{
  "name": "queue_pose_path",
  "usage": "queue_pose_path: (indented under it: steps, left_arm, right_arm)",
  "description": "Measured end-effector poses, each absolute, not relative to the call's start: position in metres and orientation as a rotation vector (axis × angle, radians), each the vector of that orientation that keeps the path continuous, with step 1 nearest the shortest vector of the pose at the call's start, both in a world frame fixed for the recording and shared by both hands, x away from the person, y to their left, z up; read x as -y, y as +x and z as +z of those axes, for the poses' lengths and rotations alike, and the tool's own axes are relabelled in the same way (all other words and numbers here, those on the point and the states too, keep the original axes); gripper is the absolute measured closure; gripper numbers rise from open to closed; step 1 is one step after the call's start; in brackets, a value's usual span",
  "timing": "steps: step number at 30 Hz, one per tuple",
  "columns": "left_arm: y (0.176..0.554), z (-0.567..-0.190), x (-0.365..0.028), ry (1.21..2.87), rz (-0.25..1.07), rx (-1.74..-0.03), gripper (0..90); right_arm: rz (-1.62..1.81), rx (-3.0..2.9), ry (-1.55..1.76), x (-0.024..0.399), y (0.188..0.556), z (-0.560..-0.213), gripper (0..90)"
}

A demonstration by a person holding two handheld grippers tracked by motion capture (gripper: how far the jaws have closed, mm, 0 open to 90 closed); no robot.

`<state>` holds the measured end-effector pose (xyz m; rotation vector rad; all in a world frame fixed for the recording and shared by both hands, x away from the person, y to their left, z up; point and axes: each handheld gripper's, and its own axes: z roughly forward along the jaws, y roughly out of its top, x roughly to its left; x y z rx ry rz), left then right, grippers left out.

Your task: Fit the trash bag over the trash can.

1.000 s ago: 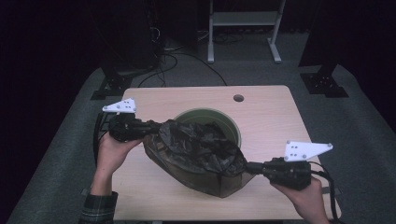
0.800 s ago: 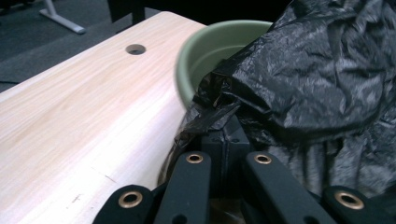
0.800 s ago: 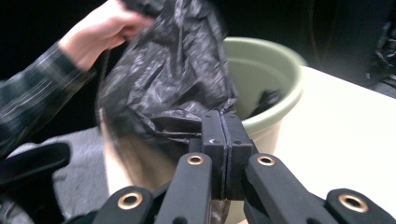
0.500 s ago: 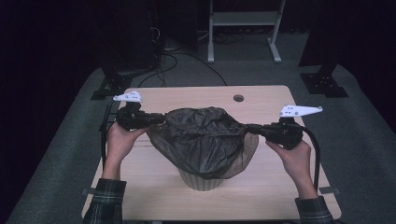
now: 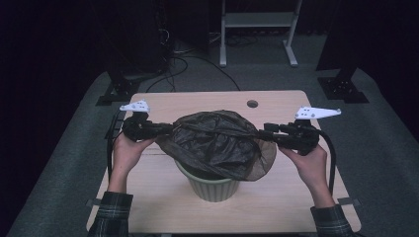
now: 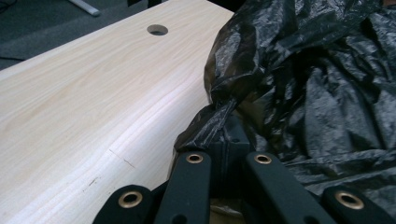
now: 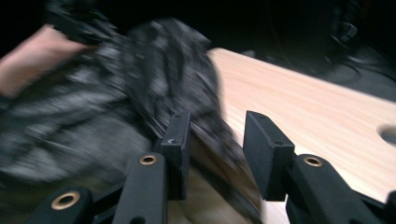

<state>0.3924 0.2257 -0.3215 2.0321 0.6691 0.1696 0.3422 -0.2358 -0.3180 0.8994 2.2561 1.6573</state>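
so, field notes, lower case throughout.

work in hand: stretching a black bin bag over the pale green bin standing mid tabletop.

bag now: draped across the bin's mouth, pulled taut between the two grippers; its right hem sags past the rim, not tucked under. the bin's lower wall shows below the plastic.

bag a second ago: lying lower and skewed toward the near right, with the bin's mouth open behind it. it has since come up and centred over the bin.

left gripper: pressed together on a twisted pinch of the bag's edge, at the bin's left side. that pinch runs straight into the jaws in the left gripper view.

right gripper: jaws have just been opening and now stand spread. blurred bag film lies against the inner jaw and trails between them, but the pads are not pressing it. in the high view it sits at the bag's right edge.

hands: both level now, either side of the bin; a second ago the right one hung low near the tabletop's front.

meaning: right side looks released over the rim, so that side is likely seated. left edge probably needs pulling down next.

risk: loose right hem could slip back off.
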Motion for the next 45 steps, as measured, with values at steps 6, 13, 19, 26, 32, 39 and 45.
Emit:
queue_pose_path:
  steps: [6, 13, 19, 26, 32, 39, 45]
  left_arm:
    - [0.386, -0.317, -0.226, 2.026, 0.178, -0.648, 89.9]
    - [0.385, -0.311, -0.230, 2.006, 0.170, -0.591, 89.9]
    - [0.389, -0.302, -0.233, 1.930, 0.142, -0.582, 86.7]
    - [0.413, -0.300, -0.232, 1.908, 0.151, -0.640, 84.6]
    - [0.437, -0.323, -0.224, 1.930, 0.134, -0.735, 87.4]
    - [0.444, -0.355, -0.216, 1.999, 0.091, -0.809, 89.9]
    - [0.435, -0.378, -0.212, 2.080, 0.044, -0.811, 89.9]
  right_arm:
    - [1.628, -2.319, 0.784, 0.212, 0.338, -0.309, 59.9]
    - [1.591, -2.296, 0.785, 0.205, 0.346, -0.312, 89.7]
    - [1.653, -2.258, 0.806, 0.212, 0.357, -0.305, 89.8]
    - [1.650, -2.208, 0.909, 0.220, 0.385, -0.301, 89.8]
    - [1.590, -2.213, 1.049, 0.219, 0.417, -0.322, 89.8]
    - [1.511, -2.272, 1.119, 0.212, 0.430, -0.353, 89.9]
    - [1.453, -2.333, 1.144, 0.206, 0.426, -0.381, 89.8]
